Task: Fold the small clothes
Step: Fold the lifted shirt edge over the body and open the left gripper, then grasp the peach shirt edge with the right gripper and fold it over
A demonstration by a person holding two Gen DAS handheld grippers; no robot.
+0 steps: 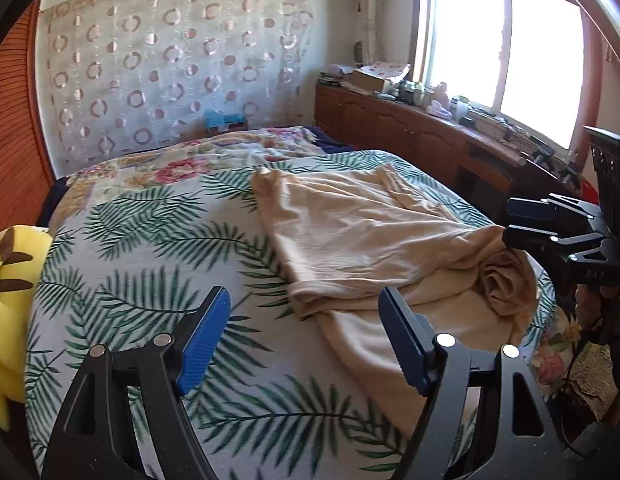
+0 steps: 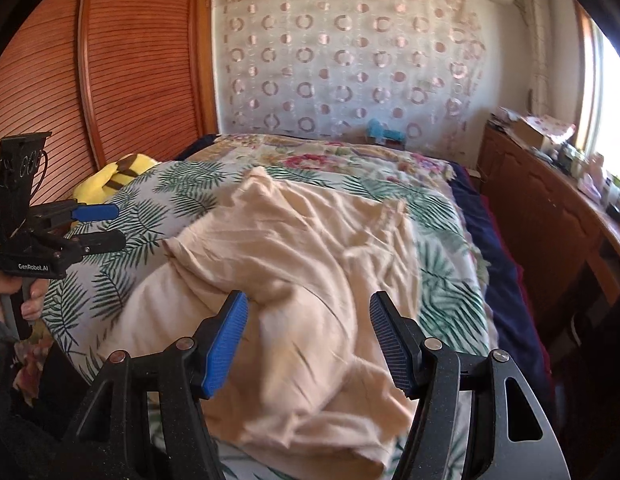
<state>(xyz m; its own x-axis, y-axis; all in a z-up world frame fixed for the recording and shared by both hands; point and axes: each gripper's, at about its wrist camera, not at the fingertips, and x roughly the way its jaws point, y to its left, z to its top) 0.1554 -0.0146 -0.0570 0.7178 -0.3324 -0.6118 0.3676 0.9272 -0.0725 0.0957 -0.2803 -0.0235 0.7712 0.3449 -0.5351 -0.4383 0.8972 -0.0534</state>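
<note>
Now both jaws gape: the left hand-held gripper (image 1: 304, 330) and the right hand-held gripper (image 2: 308, 336) hold nothing, while the rumpled beige garment (image 2: 294, 280) lies on the palm-leaf bedspread (image 1: 150, 280) near the bed's front edge.

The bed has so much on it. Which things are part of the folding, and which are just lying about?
Part of the job:
- beige garment, crumpled on the bed
- left gripper, open
- right gripper, open

Just lying about:
- palm-leaf bedspread
- floral quilt
- yellow plush toy
- cluttered wooden cabinet
</note>
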